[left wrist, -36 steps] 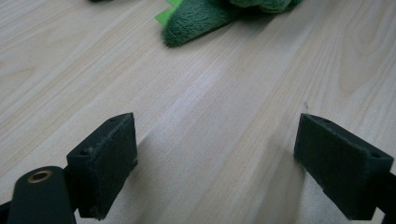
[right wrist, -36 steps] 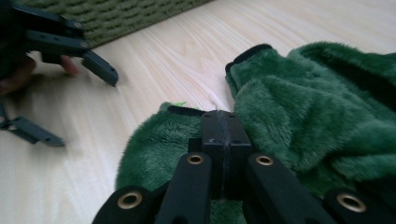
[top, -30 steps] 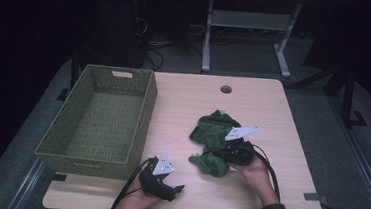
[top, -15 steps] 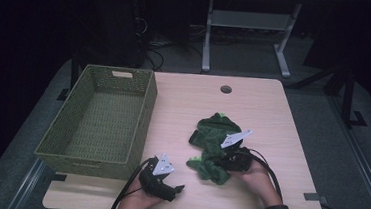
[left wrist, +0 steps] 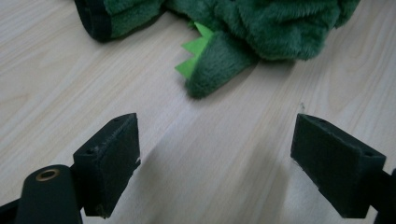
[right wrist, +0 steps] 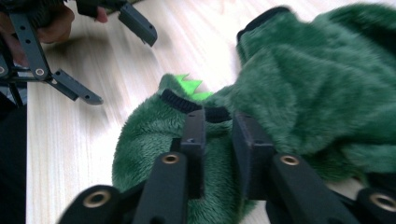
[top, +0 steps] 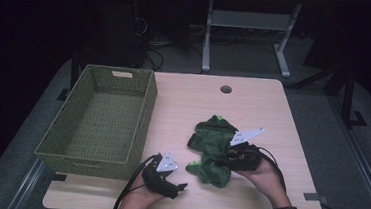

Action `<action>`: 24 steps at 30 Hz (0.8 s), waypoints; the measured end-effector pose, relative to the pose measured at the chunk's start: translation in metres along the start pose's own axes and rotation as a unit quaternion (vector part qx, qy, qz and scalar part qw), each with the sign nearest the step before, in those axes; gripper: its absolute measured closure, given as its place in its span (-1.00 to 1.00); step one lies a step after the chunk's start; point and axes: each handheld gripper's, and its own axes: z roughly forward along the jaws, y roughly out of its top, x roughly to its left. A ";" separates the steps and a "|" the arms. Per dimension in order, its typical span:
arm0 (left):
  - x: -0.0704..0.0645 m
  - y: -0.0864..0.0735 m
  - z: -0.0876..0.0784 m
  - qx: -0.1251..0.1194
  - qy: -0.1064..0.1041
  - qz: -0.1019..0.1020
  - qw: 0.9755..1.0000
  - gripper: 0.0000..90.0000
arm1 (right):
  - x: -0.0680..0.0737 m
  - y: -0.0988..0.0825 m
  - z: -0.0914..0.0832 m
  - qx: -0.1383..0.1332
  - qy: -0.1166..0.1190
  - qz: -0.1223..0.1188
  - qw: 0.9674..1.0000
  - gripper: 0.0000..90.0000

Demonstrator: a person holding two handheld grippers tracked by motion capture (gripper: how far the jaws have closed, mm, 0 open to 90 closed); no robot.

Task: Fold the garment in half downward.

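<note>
High view: green plush garment lies crumpled on the desk, right of centre, well apart from the woven basket at the left, which has nothing in it. Right hand-held gripper sits on the garment's near-right part; left hand-held gripper hovers near the front edge, just short of the fabric.

Right gripper view: jaws have just been opening a little from fully closed, w/ a narrow gap now. A fold of plush and a black cuff edge sit between and ahead of them, but the pads don't look to be pinching hard; grip seems to be letting go or resetting. Compared w/ a sec ago, the right hand has drawn slightly nearer and the cloth has bunched closer to the front edge.

Left gripper view: jaws wide apart, nothing in them; the spiked tail tip lies just ahead.

Judgement: garment is prob. being rearranged or re-gripped, not yet lifted toward the basket; a firmer re-grasp seems needed first.
</note>
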 end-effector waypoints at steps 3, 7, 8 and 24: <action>0.003 0.008 -0.003 -0.002 -0.008 0.001 1.000 -0.66 | -0.001 0.001 -0.009 -0.019 -0.009 0.008 1.000 0.53; 0.009 0.020 -0.005 -0.006 -0.024 0.001 1.000 -0.61 | -0.005 0.003 -0.017 -0.025 -0.028 0.014 0.999 0.37; 0.010 0.022 -0.005 -0.004 -0.026 0.003 1.000 -0.56 | -0.007 0.004 -0.020 -0.029 -0.032 0.013 0.999 0.34; 0.041 0.079 0.007 -0.031 -0.036 0.003 0.999 -0.39 | -0.037 0.016 -0.038 -0.056 -0.081 0.032 0.995 0.05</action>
